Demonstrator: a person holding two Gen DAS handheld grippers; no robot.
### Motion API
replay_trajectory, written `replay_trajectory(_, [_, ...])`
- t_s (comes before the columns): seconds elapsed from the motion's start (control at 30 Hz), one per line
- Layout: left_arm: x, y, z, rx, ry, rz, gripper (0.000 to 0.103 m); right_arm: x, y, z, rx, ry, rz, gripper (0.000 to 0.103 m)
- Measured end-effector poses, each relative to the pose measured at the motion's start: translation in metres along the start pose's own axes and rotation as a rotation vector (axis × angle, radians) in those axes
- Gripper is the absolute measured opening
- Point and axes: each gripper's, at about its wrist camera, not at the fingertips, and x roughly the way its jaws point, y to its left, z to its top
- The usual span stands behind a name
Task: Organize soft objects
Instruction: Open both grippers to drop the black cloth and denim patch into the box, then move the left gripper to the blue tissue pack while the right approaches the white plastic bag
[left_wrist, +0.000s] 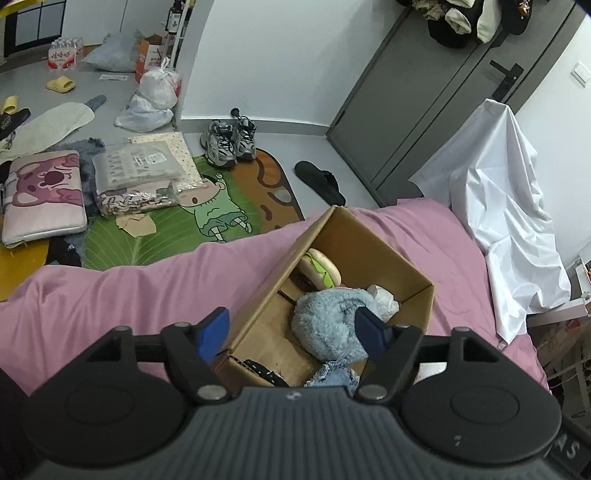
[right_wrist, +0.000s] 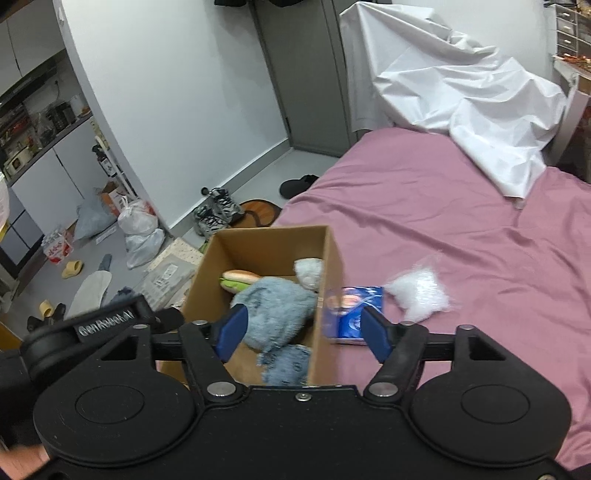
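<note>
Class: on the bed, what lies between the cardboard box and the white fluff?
A blue packet lies between the box and the fluff, seen in the right wrist view.

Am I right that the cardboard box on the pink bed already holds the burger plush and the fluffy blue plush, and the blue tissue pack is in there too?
Not quite. The blue tissue pack is not in the cardboard box; the right wrist view shows it lying on the pink bed just outside the box's right wall. The burger plush and the fluffy blue plush are inside, as you said.
</note>
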Motion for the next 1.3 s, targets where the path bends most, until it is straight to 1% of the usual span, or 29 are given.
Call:
replay_trajectory(0.07, [-0.001, -0.003, -0.001, 0.004, 0.001, 0.008, 0.076, -0.005, -0.006, -0.002, -0.002, 0.000, -0.008, 0.078])
replay_trajectory(0.13, [-0.003, -0.008, -0.003, 0.016, 0.009, 0.011, 0.078, -0.009, -0.013, -0.003, 0.004, -0.004, -0.011, 0.083])
replay_trajectory(0.2, [-0.005, -0.015, -0.006, 0.041, 0.012, 0.017, 0.080, -0.014, -0.021, -0.004, 0.009, -0.003, -0.003, 0.086])
replay_trajectory(0.27, [-0.008, -0.023, -0.009, 0.070, 0.008, 0.026, 0.082, -0.018, -0.029, -0.004, 0.020, -0.002, 0.012, 0.093])
replay_trajectory(0.33, [-0.011, -0.033, -0.013, 0.103, 0.001, 0.033, 0.083, -0.023, -0.038, -0.004, 0.036, -0.011, 0.018, 0.097])
replay_trajectory(0.57, [-0.016, -0.058, -0.028, 0.161, 0.001, 0.035, 0.085, -0.031, -0.070, -0.007, 0.087, -0.016, 0.014, 0.100])
replay_trajectory(0.63, [-0.017, -0.066, -0.033, 0.185, -0.003, 0.036, 0.085, -0.033, -0.078, -0.009, 0.095, -0.018, 0.036, 0.103])
replay_trajectory(0.7, [-0.018, -0.073, -0.037, 0.210, -0.006, 0.042, 0.085, -0.035, -0.082, -0.011, 0.101, -0.020, 0.067, 0.103])
replay_trajectory(0.9, [-0.020, -0.089, -0.048, 0.233, -0.014, 0.053, 0.085, -0.031, -0.093, -0.013, 0.089, -0.009, 0.096, 0.103])
replay_trajectory(1.17, [-0.020, -0.110, -0.060, 0.279, -0.035, 0.086, 0.085, -0.024, -0.123, -0.012, 0.148, -0.005, 0.104, 0.103])
replay_trajectory(1.3, [-0.018, -0.123, -0.069, 0.306, -0.037, 0.088, 0.085, -0.020, -0.136, -0.010, 0.168, 0.001, 0.104, 0.103])
